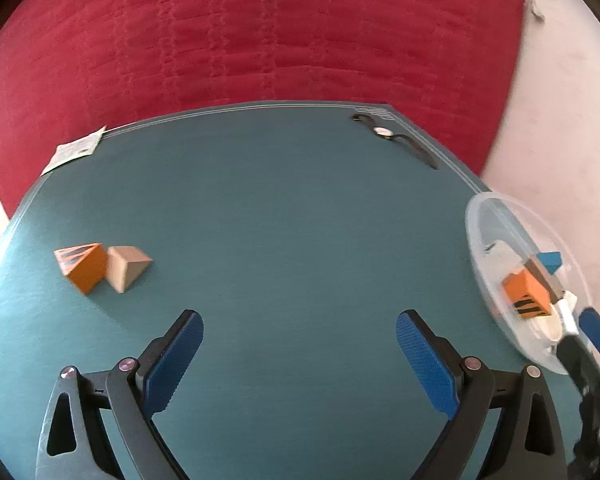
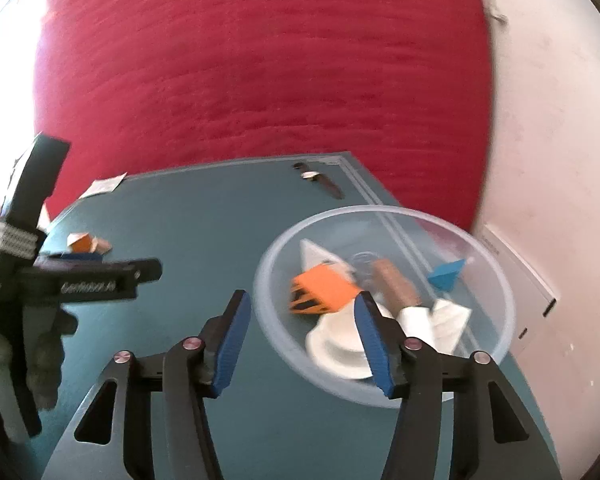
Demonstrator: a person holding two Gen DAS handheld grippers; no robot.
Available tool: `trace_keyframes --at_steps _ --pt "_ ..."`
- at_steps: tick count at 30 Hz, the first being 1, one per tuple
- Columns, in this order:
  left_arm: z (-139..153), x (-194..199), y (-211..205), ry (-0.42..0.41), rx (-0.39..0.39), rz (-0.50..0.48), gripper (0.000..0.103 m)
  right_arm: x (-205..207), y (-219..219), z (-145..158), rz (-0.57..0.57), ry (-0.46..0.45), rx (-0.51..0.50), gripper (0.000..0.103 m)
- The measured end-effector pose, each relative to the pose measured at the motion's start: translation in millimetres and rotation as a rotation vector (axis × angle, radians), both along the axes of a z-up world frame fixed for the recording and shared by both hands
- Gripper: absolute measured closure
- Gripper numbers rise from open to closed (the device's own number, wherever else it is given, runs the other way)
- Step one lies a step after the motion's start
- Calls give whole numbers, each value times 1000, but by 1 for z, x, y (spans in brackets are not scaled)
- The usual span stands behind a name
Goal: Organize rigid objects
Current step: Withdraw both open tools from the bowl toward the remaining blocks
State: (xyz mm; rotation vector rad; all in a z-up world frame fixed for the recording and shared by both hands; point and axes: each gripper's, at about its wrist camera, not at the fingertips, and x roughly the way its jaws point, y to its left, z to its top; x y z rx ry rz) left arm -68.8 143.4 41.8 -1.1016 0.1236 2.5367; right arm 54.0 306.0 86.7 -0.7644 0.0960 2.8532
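Note:
On the teal table (image 1: 300,220), an orange striped block (image 1: 86,266) and a tan wooden wedge (image 1: 128,268) lie touching at the left. My left gripper (image 1: 300,316) hovers over bare table to their right, open wide with nothing between its fingers. A clear plastic bowl (image 2: 380,212) stands at the table's right edge. It holds an orange block with black stripes (image 2: 324,284), a blue block (image 2: 448,274), a wooden cylinder (image 2: 392,284) and several white pieces (image 2: 340,344). My right gripper (image 2: 303,296) is open over the bowl's near-left rim, pressing on nothing.
A wristwatch (image 1: 384,132) lies at the table's far right corner and a paper slip (image 1: 76,152) at the far left edge. Red fabric (image 1: 260,40) fills the background, with a pale wall (image 1: 560,120) to the right. A gloved hand (image 2: 44,360) holds the left tool.

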Motion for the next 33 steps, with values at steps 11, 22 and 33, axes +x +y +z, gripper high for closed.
trace_keyframes --at_steps 11,22,33 --pt "-5 -11 -48 -2 -8 80 4 0 -47 -13 143 -67 20 45" --pt "-8 -25 -106 7 -27 187 4 -6 -72 -24 238 -133 -26 45" --pt "-14 -60 -151 -13 -40 270 4 -15 -91 -28 284 -168 -44 45"
